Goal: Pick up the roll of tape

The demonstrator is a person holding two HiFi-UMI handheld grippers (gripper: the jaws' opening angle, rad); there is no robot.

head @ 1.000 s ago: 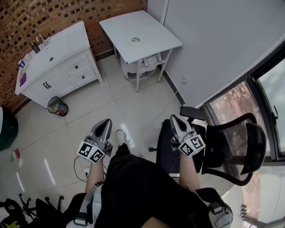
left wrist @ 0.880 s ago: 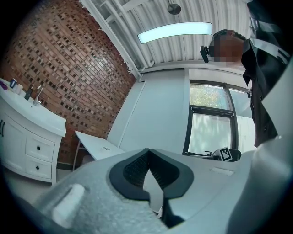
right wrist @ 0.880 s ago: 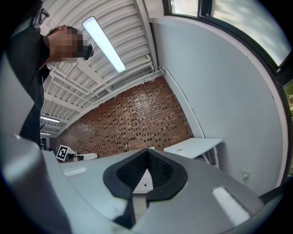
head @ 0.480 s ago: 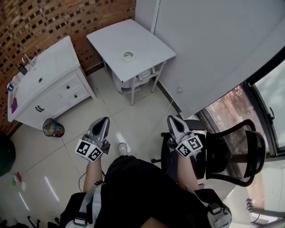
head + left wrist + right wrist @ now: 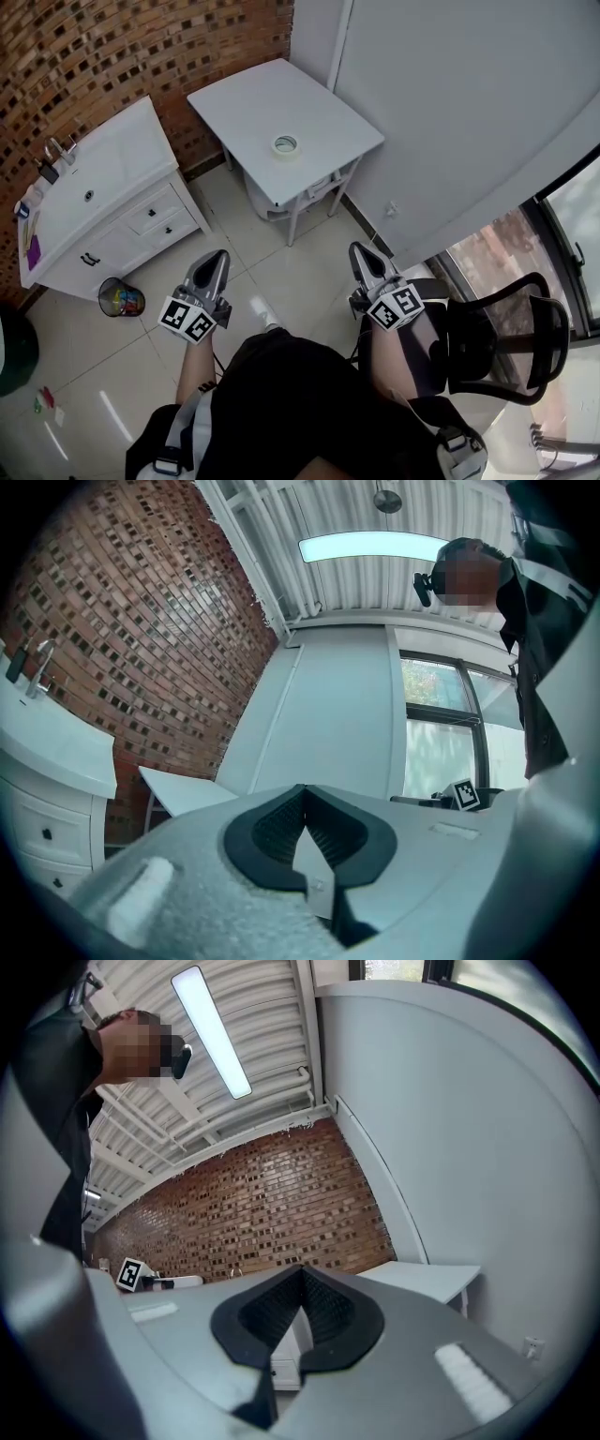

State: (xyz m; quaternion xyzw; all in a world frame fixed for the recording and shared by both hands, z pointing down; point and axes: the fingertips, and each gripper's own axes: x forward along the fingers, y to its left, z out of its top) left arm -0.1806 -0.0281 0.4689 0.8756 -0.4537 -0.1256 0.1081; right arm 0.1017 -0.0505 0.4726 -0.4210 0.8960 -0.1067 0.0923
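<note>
A pale roll of tape (image 5: pixel 286 145) lies flat near the front edge of a small white table (image 5: pixel 253 103) in the head view. My left gripper (image 5: pixel 213 265) and right gripper (image 5: pixel 360 257) are held level over the floor, well short of the table, both pointing toward it. Each has its jaws shut with nothing between them. In the left gripper view the shut left gripper (image 5: pixel 304 795) points at the table (image 5: pixel 183 792). In the right gripper view the shut right gripper (image 5: pixel 302 1274) has the table (image 5: pixel 422 1279) at its right. The tape is hidden in both gripper views.
A white cabinet (image 5: pixel 103 211) with a sink and tap stands at the left against the brick wall. A small bin (image 5: pixel 122 297) sits on the tiled floor before it. A black office chair (image 5: pixel 487 337) is at my right, beside a window. A white stool (image 5: pixel 281 197) stands under the table.
Both grippers and the person have moved forward across the floor toward the table. The chair has slipped back and to the right. The jaws have stayed shut.
</note>
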